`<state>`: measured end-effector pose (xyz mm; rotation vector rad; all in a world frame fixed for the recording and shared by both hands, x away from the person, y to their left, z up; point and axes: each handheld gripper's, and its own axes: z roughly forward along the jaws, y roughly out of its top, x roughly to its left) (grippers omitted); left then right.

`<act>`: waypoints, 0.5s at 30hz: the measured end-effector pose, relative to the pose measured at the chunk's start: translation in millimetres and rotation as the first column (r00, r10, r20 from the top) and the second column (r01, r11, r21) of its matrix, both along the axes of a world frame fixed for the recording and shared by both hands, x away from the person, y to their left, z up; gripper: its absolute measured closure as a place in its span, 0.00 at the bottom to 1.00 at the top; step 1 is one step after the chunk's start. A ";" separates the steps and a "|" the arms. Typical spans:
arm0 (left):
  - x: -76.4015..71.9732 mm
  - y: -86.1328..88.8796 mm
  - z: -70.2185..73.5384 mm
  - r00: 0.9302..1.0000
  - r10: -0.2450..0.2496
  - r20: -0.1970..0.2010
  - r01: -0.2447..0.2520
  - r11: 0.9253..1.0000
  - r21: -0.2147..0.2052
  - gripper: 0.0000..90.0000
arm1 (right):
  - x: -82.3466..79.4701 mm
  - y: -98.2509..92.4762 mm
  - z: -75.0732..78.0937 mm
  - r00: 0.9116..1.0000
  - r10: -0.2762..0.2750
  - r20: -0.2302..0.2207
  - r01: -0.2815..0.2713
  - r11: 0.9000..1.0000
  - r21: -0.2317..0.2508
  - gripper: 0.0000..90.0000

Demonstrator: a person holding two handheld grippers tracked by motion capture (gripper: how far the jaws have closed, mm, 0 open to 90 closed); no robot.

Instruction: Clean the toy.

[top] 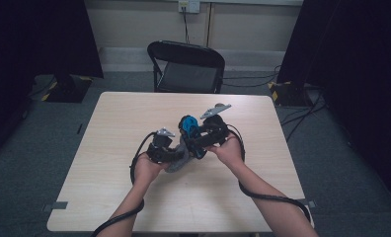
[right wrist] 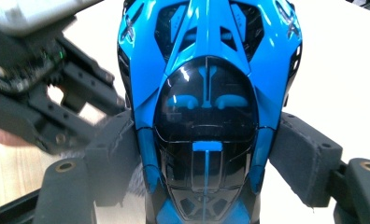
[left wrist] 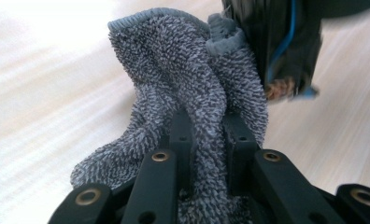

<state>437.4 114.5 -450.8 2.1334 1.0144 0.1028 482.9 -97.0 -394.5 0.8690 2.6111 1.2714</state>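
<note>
**A:** Over mid-table, left gripper (left wrist: 206, 135) is pinched tight on a grey towel (left wrist: 183, 79), right?

**B:** Yep. Right gripper (right wrist: 204, 154) is clamped on both sides of a blue toy car (right wrist: 206, 70); the towel touches it just above the table (top: 134, 113).

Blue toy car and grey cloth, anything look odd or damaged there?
Nothing stands out. The right gripper clamps the blue toy car, which looks intact, and the left gripper pinches the bunched grey cloth beside it.
</note>
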 end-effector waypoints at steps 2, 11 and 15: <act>-0.9 -1.0 -2.5 1.000 -0.008 -0.004 0.008 1.000 0.007 0.86 | 1.1 -2.2 1.4 1.000 -0.003 -0.003 0.003 1.000 0.013 0.31; 8.0 32.5 27.0 0.994 0.096 0.058 -0.095 0.995 -0.021 0.86 | 0.8 -13.4 1.1 1.000 -0.014 -0.001 0.014 1.000 0.023 0.31; 14.3 46.1 46.6 0.983 0.150 0.102 -0.147 0.989 -0.037 0.86 | -0.9 -14.8 -2.6 1.000 -0.015 -0.006 0.015 0.999 0.038 0.31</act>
